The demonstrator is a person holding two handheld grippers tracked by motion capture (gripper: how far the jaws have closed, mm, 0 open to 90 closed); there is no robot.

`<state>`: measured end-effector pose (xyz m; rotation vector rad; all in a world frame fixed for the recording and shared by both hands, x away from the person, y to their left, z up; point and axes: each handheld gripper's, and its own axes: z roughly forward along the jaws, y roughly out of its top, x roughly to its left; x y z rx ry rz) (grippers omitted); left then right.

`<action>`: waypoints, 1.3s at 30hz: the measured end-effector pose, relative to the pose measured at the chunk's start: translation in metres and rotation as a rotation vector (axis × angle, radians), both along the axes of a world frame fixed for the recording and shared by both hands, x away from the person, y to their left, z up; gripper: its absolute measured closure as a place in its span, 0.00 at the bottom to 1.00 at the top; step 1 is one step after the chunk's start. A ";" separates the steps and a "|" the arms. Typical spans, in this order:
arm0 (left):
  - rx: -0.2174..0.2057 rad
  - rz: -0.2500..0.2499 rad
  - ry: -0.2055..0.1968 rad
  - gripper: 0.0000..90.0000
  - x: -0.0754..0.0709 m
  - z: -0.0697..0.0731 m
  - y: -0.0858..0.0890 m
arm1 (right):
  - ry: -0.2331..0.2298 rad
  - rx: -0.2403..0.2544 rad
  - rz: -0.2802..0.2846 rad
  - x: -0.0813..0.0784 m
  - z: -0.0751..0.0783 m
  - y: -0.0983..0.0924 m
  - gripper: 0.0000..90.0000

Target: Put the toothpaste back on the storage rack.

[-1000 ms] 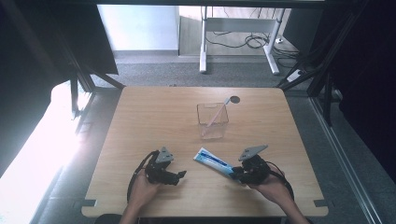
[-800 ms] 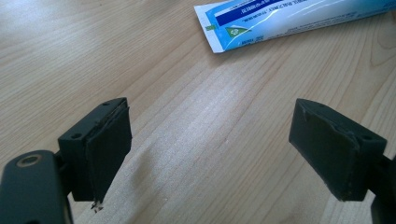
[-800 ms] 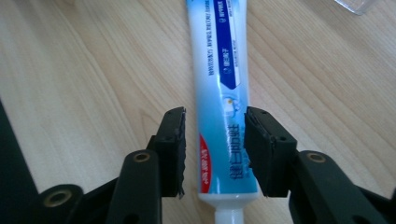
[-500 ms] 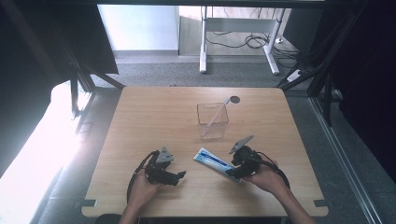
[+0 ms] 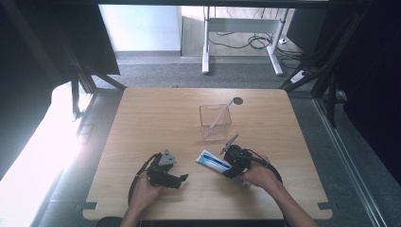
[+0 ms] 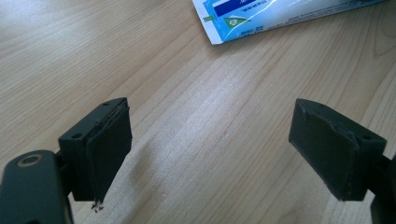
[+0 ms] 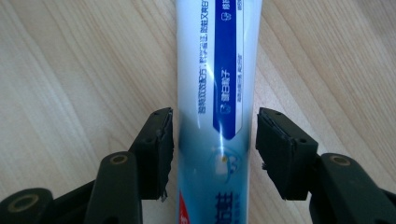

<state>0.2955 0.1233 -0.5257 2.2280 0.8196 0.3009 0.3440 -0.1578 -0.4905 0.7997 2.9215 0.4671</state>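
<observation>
A white and blue toothpaste tube (image 5: 211, 161) (image 7: 217, 74) lies flat on the wooden table (image 5: 142, 123) near its front edge. My right gripper (image 5: 228, 164) (image 7: 215, 149) has its jaws on either side of the tube's lower half, both pads touching its edges. To the left, my left gripper (image 5: 182, 178) (image 6: 210, 149) rests low over bare wood with its jaws wide apart and nothing between them. The tube's flat crimped end (image 6: 243, 18) lies just beyond the left gripper.
A clear square container (image 5: 215, 124) stands past the tube at mid-table, with a thin pale stick (image 5: 221, 113) leaning in it. A small round hole (image 5: 238, 100) marks the table behind it. White desk legs and cables are on the floor beyond.
My right gripper has moved left and forward onto the tube, and its jaws now bracket it. The left gripper has stayed where it was.
</observation>
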 end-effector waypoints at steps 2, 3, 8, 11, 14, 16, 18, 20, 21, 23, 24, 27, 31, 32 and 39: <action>0.001 -0.001 0.001 0.15 0.000 0.000 0.000 | 0.006 -0.011 0.005 0.002 -0.001 0.003 0.52; 0.002 -0.002 0.002 0.15 0.000 0.000 0.000 | 0.013 -0.016 0.003 0.003 -0.002 0.005 0.52; 0.011 -0.003 0.008 0.15 0.000 -0.002 -0.001 | 0.025 -0.039 0.008 0.008 -0.007 0.012 0.53; 0.012 -0.004 0.006 0.15 0.000 -0.002 -0.001 | 0.029 -0.057 0.012 0.010 -0.009 0.016 0.54; 0.009 -0.004 0.006 0.15 0.000 -0.001 -0.001 | 0.034 -0.066 0.009 0.011 -0.009 0.017 0.58; 0.009 -0.002 0.008 0.15 0.000 -0.002 -0.001 | 0.037 -0.057 0.000 0.010 -0.007 0.016 0.66; 0.010 -0.004 0.008 0.15 0.000 -0.002 -0.001 | 0.038 -0.044 -0.017 0.010 -0.005 0.015 0.71; 0.011 -0.005 0.008 0.15 0.000 -0.002 -0.002 | 0.043 -0.036 -0.036 0.010 -0.004 0.013 0.74; 0.010 -0.006 0.008 0.15 0.000 -0.002 -0.002 | 0.043 -0.031 -0.044 0.009 -0.003 0.013 0.75; 0.010 -0.006 0.006 0.15 0.000 -0.002 -0.002 | 0.046 -0.022 -0.045 0.009 -0.002 0.011 0.77; 0.009 -0.006 0.006 0.15 0.000 -0.001 -0.002 | 0.049 -0.019 -0.046 0.009 -0.002 0.011 0.78; 0.008 -0.005 0.006 0.15 0.000 -0.001 -0.001 | 0.042 -0.012 -0.041 0.007 -0.001 0.009 0.79; 0.007 -0.006 0.005 0.15 0.000 -0.001 -0.001 | 0.020 0.005 -0.034 0.005 0.000 0.006 0.80; 0.007 -0.005 0.004 0.15 0.000 -0.001 -0.001 | 0.021 0.008 -0.039 0.005 0.001 0.005 0.80; 0.005 -0.002 0.000 0.15 0.000 0.000 0.000 | -0.009 0.062 -0.048 0.002 0.016 -0.002 0.80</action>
